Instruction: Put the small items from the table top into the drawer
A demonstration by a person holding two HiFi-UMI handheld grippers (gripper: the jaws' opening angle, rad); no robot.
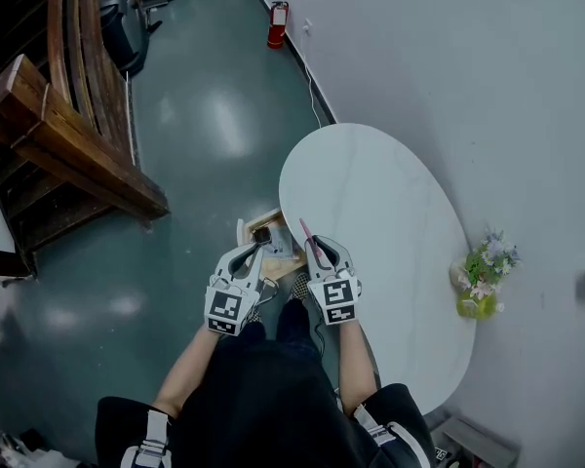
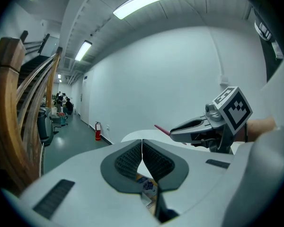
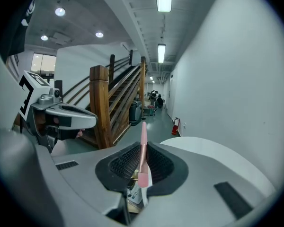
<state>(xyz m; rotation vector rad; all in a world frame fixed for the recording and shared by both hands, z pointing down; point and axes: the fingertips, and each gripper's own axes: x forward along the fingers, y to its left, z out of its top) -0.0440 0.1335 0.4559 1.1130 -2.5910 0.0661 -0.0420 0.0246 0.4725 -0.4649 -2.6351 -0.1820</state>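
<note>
Right hand-held gripper (image 3: 143,149) clamps pink stick (image 3: 143,135), left hand-held gripper (image 2: 142,148) closed empty, drawer (image 1: 258,217) half-hidden.

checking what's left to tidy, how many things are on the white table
1: a flower pot at the table's right edge, by the wall. The pink stick is in the right tongs, not on it. Arms may hide the near end.

The drawer (image 1: 269,230) stands open at the counter's (image 1: 370,193) left edge. The left tool (image 1: 256,253) is above the drawer. The right tool (image 1: 321,249), just beside it, is over the counter's left edge with a stick (image 1: 307,234) clamped between its jaws. A flower pot (image 1: 480,281) sits at the counter's right edge, against the wall (image 1: 487,86). A staircase (image 1: 68,135) stands well apart to the left.
</note>
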